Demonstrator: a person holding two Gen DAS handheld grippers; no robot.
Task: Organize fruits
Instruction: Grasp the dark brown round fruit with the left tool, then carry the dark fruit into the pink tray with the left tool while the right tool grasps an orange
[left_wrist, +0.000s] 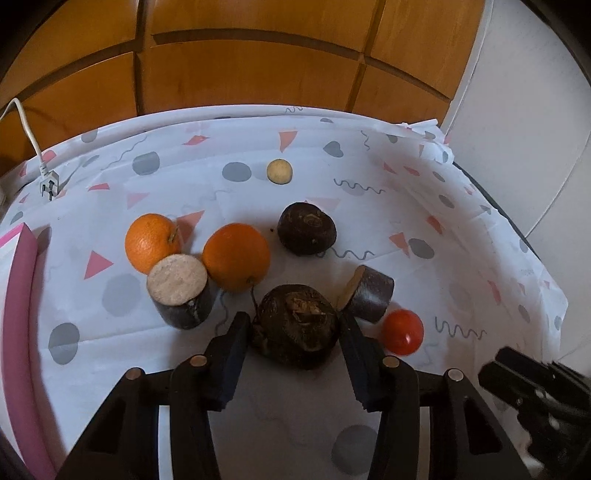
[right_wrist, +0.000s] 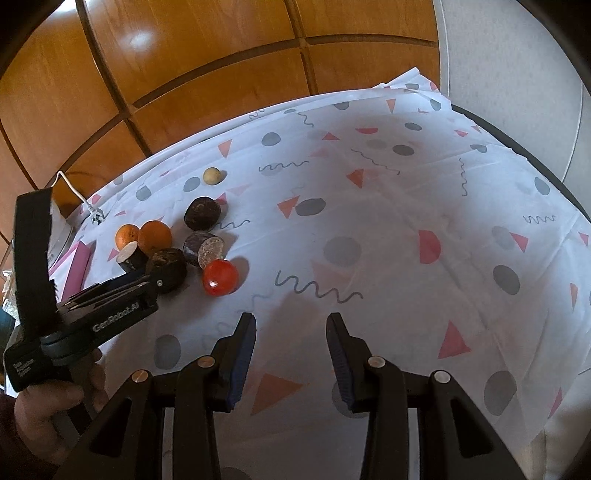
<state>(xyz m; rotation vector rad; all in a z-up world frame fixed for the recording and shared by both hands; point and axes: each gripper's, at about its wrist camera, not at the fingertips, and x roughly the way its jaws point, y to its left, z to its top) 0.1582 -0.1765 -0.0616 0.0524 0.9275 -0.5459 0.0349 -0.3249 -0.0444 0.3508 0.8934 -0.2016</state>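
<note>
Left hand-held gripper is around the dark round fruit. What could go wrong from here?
1. The left hand-held gripper brackets the dark round fruit; its lumpy shape may slip on closing.
2. The right finger sits close to the cut dark piece and red tomato; lifting may knock them rolling.

One brand name can be read: "GenRobot.AI", in pale letters along the black body of the left gripper (right_wrist: 168, 275), at the lower left of the right wrist view (the letters run slanting upward to the right). Lower on the same device, near the left edge of the frame, sits a small label with a few lines of pale print, too small and blurred to make out. The left wrist view holds no legible writing.
</note>
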